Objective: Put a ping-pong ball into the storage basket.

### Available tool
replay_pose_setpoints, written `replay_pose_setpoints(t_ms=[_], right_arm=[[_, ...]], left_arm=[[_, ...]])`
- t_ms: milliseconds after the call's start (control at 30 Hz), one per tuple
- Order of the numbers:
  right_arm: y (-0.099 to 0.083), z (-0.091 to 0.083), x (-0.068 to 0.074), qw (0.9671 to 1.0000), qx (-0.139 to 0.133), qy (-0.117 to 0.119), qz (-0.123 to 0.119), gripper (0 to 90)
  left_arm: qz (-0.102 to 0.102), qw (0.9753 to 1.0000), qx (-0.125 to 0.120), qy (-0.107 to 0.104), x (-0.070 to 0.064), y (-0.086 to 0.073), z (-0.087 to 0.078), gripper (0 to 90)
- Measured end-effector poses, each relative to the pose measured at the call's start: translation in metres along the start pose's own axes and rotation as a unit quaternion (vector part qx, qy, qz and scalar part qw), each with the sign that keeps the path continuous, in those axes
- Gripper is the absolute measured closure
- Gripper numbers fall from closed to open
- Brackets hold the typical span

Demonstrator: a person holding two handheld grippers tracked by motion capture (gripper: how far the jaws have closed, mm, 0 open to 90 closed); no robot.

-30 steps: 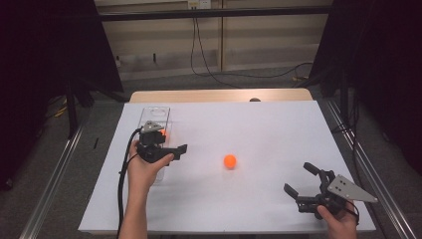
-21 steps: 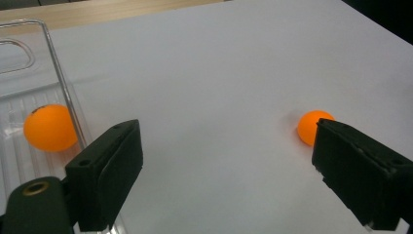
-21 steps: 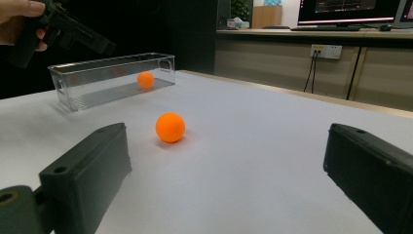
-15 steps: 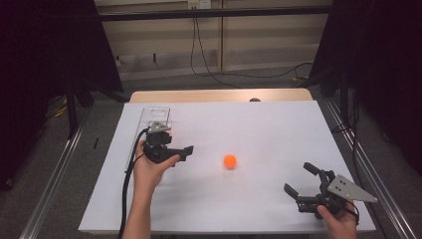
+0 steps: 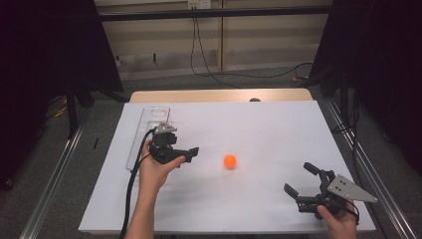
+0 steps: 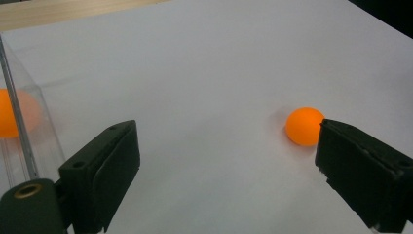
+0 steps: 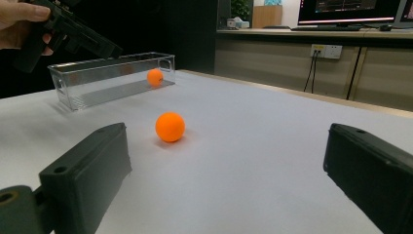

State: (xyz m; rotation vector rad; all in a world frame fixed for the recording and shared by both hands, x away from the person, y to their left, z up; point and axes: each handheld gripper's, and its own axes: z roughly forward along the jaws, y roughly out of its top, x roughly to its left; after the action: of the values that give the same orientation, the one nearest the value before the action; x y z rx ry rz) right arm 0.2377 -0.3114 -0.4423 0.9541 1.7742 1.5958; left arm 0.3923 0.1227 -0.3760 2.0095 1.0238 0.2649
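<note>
Our left tongs [image 5: 186, 154] and right tongs [image 5: 304, 179] are both wide apart, empty. We might bump the ball [image 5: 229, 161], and it rolls away.

Ball [image 5: 229, 161] mid-table, tray [image 5: 148, 130] far left.

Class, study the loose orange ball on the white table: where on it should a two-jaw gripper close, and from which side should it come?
Grip the orange ball across its widest middle, probably from above: being round, off-centre jaws would likely squeeze it out. The open left gripper is nearer it than the right gripper.
</note>
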Motion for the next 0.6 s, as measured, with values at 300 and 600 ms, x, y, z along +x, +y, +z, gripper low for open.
replay_pose_setpoints(t_ms=[300, 600], right_arm=[[0.0000, 0.0007, 0.0004, 1.0000, 0.001, 0.000, -0.001, 2.6], [0.0001, 0.0006, 0.0006, 1.0000, 0.001, 0.001, -0.001, 2.6]], left_arm=[[-0.005, 0.9999, -0.005, -0.009, -0.0035, 0.0003, 0.0036, 8.7], [0.000, 0.9998, -0.003, -0.020, -0.0083, 0.0004, 0.0090, 8.4]])
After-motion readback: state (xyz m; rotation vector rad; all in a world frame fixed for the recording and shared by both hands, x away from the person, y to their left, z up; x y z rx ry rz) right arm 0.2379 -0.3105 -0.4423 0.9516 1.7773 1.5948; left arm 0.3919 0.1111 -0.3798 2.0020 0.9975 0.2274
